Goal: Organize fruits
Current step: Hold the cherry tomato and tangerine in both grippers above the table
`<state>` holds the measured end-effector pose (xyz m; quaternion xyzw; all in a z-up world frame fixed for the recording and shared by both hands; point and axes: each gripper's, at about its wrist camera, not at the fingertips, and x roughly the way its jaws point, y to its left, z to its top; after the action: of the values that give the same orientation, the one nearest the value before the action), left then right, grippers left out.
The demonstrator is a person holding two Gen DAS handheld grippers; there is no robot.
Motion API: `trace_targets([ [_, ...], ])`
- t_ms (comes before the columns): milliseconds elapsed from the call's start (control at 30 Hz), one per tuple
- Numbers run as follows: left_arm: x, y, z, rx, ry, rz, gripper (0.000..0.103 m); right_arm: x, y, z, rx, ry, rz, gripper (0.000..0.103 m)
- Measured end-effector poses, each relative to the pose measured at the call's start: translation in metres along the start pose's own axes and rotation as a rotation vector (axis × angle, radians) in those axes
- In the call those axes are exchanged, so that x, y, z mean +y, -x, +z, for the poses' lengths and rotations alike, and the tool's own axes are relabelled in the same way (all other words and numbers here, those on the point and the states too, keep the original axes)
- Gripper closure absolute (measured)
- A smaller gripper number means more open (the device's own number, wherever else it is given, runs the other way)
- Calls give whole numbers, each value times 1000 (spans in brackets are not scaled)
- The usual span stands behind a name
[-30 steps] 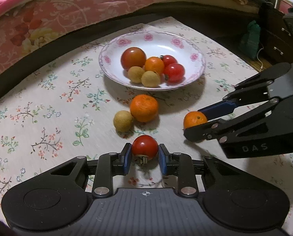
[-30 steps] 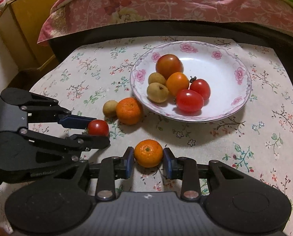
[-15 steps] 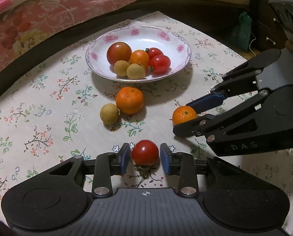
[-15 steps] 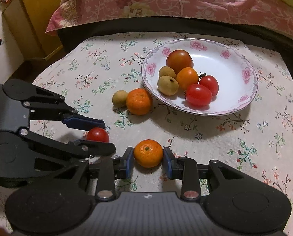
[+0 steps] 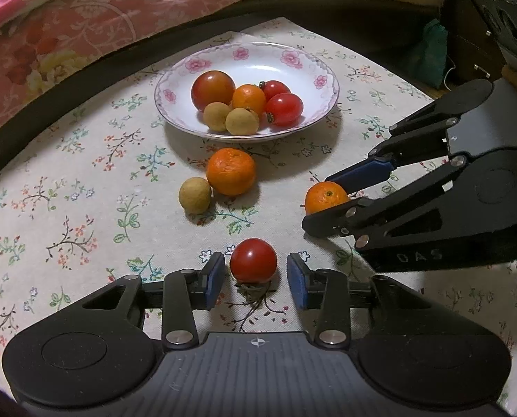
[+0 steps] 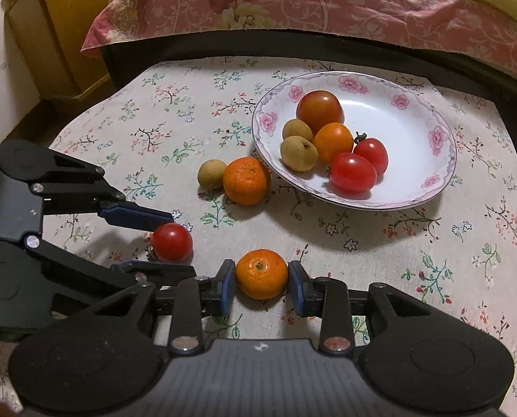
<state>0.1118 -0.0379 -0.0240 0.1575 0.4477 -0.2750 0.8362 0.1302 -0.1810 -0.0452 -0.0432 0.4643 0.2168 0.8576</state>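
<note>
Floral cloth covers the table (image 5: 67, 180), with a pink bedspread (image 6: 327, 3) behind it. Left claw (image 5: 255, 274) sits low on the cloth, its blue pads spread apart with gaps on both sides of a red tomato (image 5: 253, 260) resting between them, so nothing is gripped there. Over on the other side, the right claw (image 6: 261, 283) has its pads pressed against both sides of a small orange (image 6: 261, 274), closed on it, down at table level. Up ahead, the flowered plate (image 5: 286, 59) holds a big tomato, an orange, two cherry tomatoes and two tan longans. Just in front of the plate sits a bigger orange (image 5: 231, 171) on the cloth, with a loose longan (image 5: 194, 195) touching its left side.
</note>
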Motion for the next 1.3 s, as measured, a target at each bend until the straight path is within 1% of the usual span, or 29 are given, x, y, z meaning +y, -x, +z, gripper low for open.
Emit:
trace_targets([
  [133,1,-1,1,11,-3,1,55,1,-1,1,6,9,-7,70],
  [233,-1,-1,2,15,-15,4,58,1,-1,2,10,2,-6,70],
  [433,-3,0,2,15,-30,0,67,1,-1,2,12,3,-9,70],
  [900,-4,0,2,22,-35,1,67,1,0,2,14,0,-7,70],
  [1300,-3,1,1,11,-38,-4,68,2,0,2,11,9,-9,70],
])
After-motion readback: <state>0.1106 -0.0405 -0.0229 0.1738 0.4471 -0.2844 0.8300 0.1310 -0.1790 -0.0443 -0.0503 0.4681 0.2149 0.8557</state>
